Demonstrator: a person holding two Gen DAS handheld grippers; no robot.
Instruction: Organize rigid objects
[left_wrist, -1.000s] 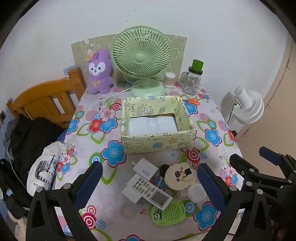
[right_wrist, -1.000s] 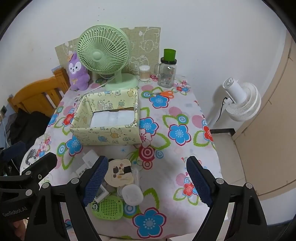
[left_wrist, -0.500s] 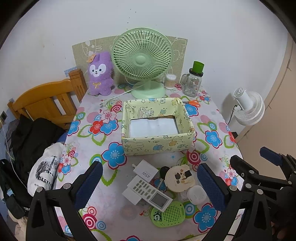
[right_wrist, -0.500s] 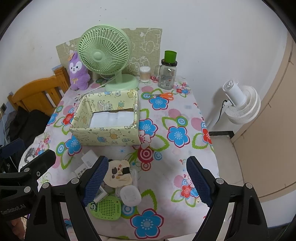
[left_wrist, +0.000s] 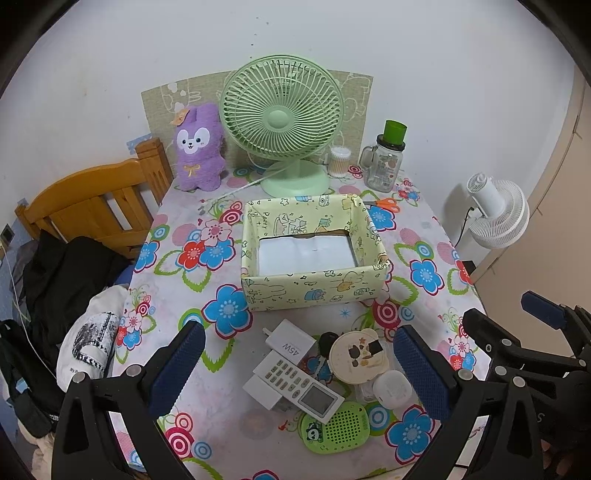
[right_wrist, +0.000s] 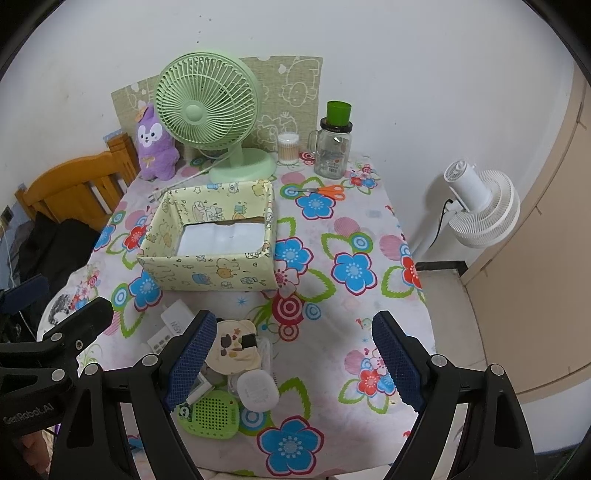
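Nothing on the table has moved since a second ago, and both your grippers stay where they were. Your left gripper (left_wrist: 297, 363) hangs with its jaws wide apart and holds nothing; the remote control (left_wrist: 297, 384), the white charger (left_wrist: 290, 343) and the round cream box (left_wrist: 358, 356) lie on the cloth below, between its fingers. Your right gripper (right_wrist: 295, 360) is also spread wide and empty; the small white case (right_wrist: 257, 389) and the green speaker (right_wrist: 210, 413) lie near its left finger. The yellow box (left_wrist: 314, 288) stands just beyond this pile.
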